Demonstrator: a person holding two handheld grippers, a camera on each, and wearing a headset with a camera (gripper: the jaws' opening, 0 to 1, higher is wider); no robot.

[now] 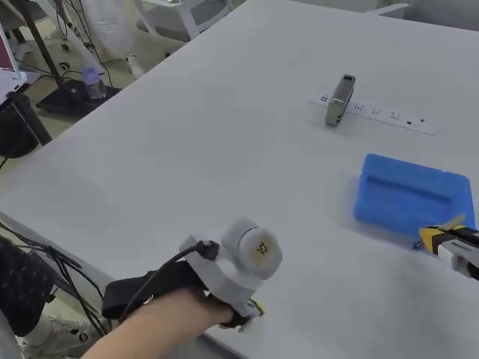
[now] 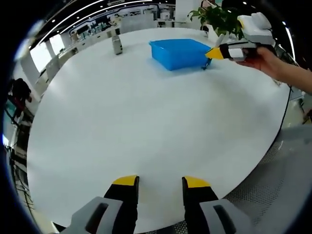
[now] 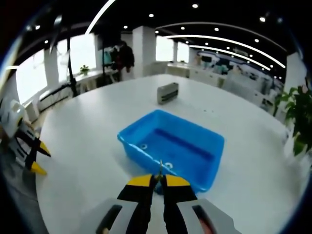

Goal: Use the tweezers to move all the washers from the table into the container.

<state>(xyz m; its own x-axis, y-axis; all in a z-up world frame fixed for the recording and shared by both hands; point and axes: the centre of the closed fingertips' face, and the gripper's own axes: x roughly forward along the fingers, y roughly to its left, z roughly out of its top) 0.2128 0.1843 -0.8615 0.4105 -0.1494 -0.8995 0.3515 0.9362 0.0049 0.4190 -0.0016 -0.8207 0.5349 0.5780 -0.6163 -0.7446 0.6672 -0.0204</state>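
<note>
The right gripper (image 3: 159, 181) is pinching a pair of thin metal tweezers (image 3: 160, 169), with its jaws squeezed almost together around them. The fine tip is poking out over the near wall of the shallow blue plastic container (image 3: 209, 165). Two small silvery ring washers (image 3: 143, 146) are lying flat on the container floor, one near the left corner and one just beneath the tweezers tip.

The left gripper (image 2: 161, 182) is hanging low over the white round table (image 2: 122, 107) near its edge, well apart from the container. Its jaws are standing wide and carrying nothing.

Handling-wise, I'm guessing these washers are featherlight, hard and slick. Lying flat on a smooth top, they're going to be fiddly to get under. Best bet is probably slipping one tweezer leg through the hole and nipping the ring across its band, or tipping it up by the outer edge first. The tweezers look springy, so I'm thinking gentle, steady pressure; squeeze too hard and a washer is likely to ping away.
</note>
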